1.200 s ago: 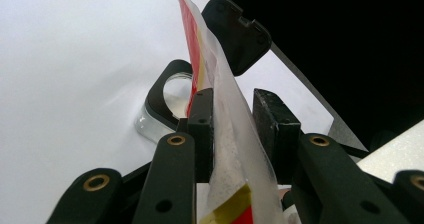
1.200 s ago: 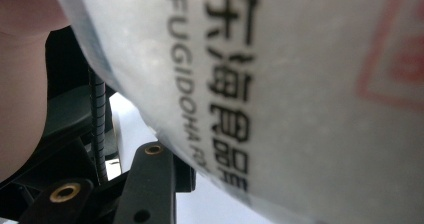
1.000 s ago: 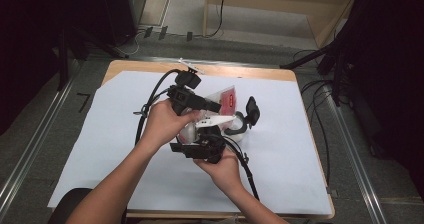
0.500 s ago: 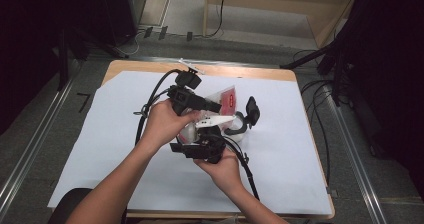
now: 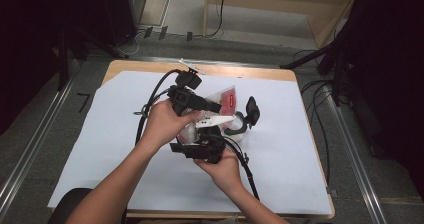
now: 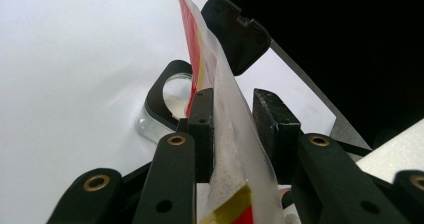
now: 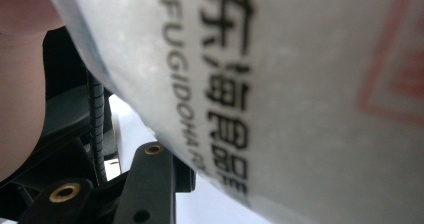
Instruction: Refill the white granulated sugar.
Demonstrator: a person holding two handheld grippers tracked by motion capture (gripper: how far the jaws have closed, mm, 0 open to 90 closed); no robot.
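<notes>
A clear plastic packet (image 5: 227, 98) with a red label and white powder inside is held up at the table's middle. My left gripper (image 5: 217, 106) comes in from the left and is shut on the packet (image 6: 225, 124), which fills the gap between its jaws. Below it my right gripper (image 5: 202, 136) points up at the packet's lower end. The packet (image 7: 300, 84) with black print lies against the one jaw I can see and hides the other. A clear jar (image 5: 236, 129) with a black rim and an open black flip lid (image 5: 252, 109) stands on the paper just right of the grippers. In the left gripper view the jar (image 6: 167, 96) sits beyond the jaws.
White paper (image 5: 100, 149) covers the wooden table (image 5: 150, 66). Black cables (image 5: 150, 99) loop from the left gripper over the paper. More cables (image 5: 320, 99) lie on the floor to the right, and metal rails run along both sides.
</notes>
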